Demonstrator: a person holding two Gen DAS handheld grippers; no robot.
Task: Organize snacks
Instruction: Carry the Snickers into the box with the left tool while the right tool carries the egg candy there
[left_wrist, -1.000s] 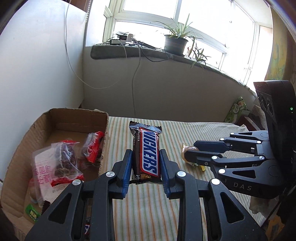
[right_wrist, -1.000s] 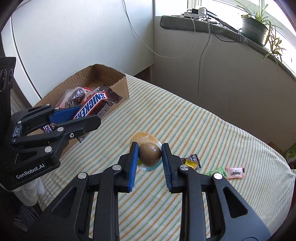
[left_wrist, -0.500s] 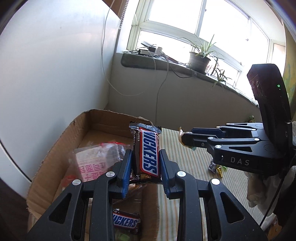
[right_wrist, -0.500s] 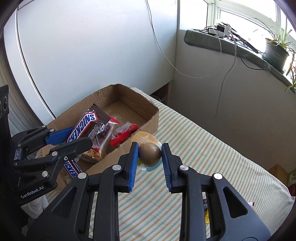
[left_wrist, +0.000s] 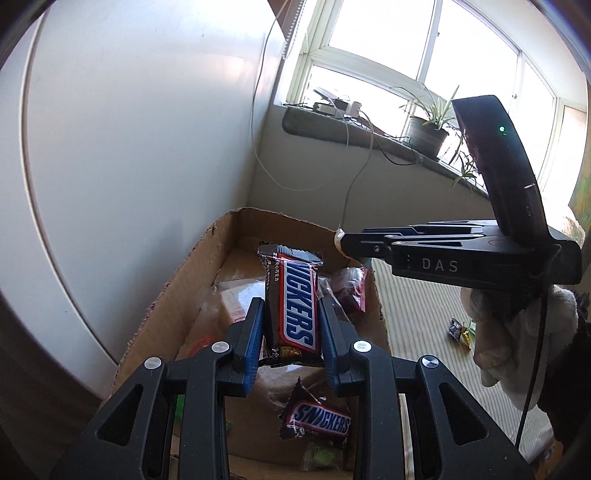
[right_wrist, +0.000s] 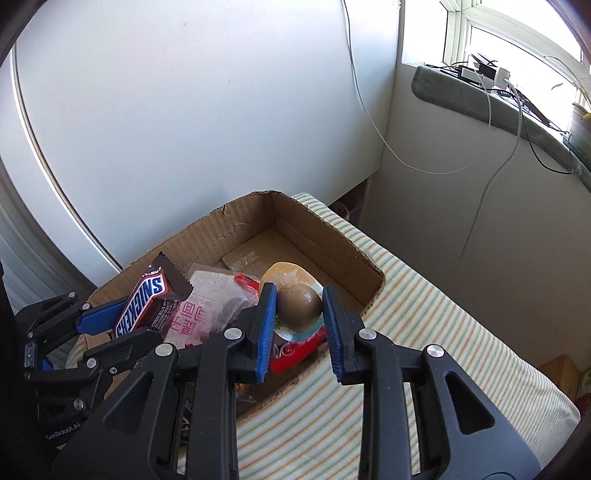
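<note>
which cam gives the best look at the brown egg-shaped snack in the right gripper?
Right wrist view. The egg-shaped snack sits centred between the right gripper's blue pads, its clear wrapper visible, above the cardboard box. The left wrist view sees that gripper side-on; only a pale scrap of wrapper shows at its tip.

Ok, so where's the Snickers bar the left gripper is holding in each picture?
Left wrist view: the held Snickers bar stands upright at the picture's centre, clamped in the left gripper.
Right wrist view: the same bar is at the left, tilted, above the box.
Shared landmark: the cardboard box beneath it in both views.
</note>
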